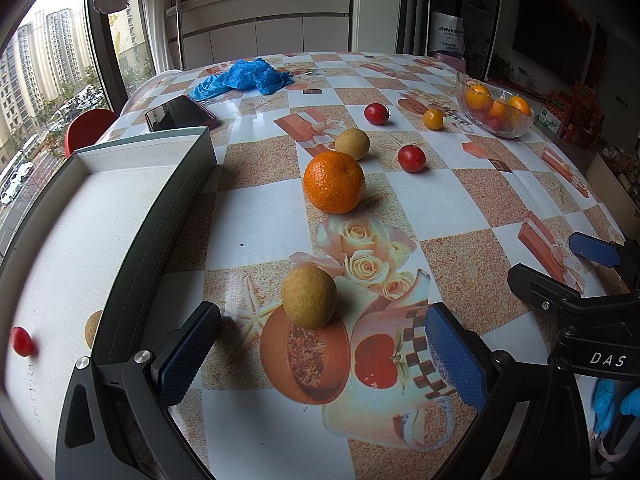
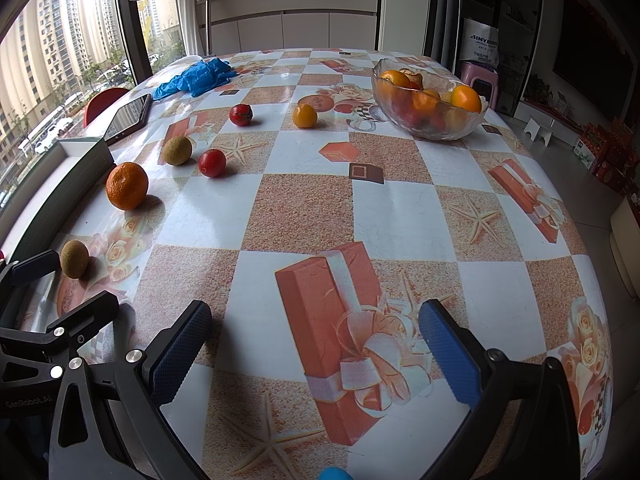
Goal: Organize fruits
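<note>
My left gripper [image 1: 320, 354] is open, low over the table, and a tan round fruit [image 1: 309, 296] sits just ahead of its blue pads. Beyond it lie an orange [image 1: 334, 182], a second tan fruit [image 1: 352, 143], two red tomatoes [image 1: 411, 158] [image 1: 376, 113] and a yellow tomato [image 1: 433, 119]. A shallow white-lined box [image 1: 172, 200] on the left holds a red tomato [image 1: 21, 341] and a tan fruit [image 1: 93, 328] half hidden by its wall. My right gripper [image 2: 316, 356] is open over bare tablecloth. A glass bowl [image 2: 440, 132] of oranges stands far right.
A dark phone [image 1: 180, 112] and a crumpled blue plastic bag [image 1: 244, 78] lie at the far left of the table. A red chair back [image 1: 88, 128] shows past the left edge by the window. The table's right edge drops to the floor.
</note>
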Action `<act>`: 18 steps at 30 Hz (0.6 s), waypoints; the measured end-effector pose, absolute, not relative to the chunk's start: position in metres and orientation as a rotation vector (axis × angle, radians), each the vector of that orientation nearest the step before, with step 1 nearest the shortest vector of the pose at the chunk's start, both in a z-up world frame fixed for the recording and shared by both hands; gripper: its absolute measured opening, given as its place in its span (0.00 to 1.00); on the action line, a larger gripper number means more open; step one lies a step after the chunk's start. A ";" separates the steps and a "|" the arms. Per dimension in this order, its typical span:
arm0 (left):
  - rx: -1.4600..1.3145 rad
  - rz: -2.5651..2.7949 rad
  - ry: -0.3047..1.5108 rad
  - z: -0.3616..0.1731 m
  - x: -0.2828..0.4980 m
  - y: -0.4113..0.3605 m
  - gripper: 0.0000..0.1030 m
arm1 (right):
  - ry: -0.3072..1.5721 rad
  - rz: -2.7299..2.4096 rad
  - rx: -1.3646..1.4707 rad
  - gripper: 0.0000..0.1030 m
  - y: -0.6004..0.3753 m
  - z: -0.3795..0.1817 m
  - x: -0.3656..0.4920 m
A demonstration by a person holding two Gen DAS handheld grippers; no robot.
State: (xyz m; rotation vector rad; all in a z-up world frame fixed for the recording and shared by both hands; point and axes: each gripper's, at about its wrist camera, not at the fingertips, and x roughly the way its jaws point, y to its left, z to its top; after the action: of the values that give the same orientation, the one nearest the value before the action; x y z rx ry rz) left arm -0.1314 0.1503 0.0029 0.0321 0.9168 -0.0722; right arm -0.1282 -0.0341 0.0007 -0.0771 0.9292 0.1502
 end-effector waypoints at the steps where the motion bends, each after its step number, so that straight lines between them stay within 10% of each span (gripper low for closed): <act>1: 0.032 -0.072 0.917 0.003 -0.131 0.151 0.99 | 0.929 0.150 -0.077 1.00 -0.034 0.001 -0.129; 18: 0.040 -0.093 0.934 0.003 -0.126 0.150 0.99 | 0.979 0.160 -0.091 1.00 -0.032 0.006 -0.122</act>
State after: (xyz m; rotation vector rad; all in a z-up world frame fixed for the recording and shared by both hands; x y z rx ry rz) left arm -0.1260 0.1501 0.0027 0.0397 0.9337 -0.0927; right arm -0.1218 -0.0325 0.0056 -0.0910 0.9788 0.1603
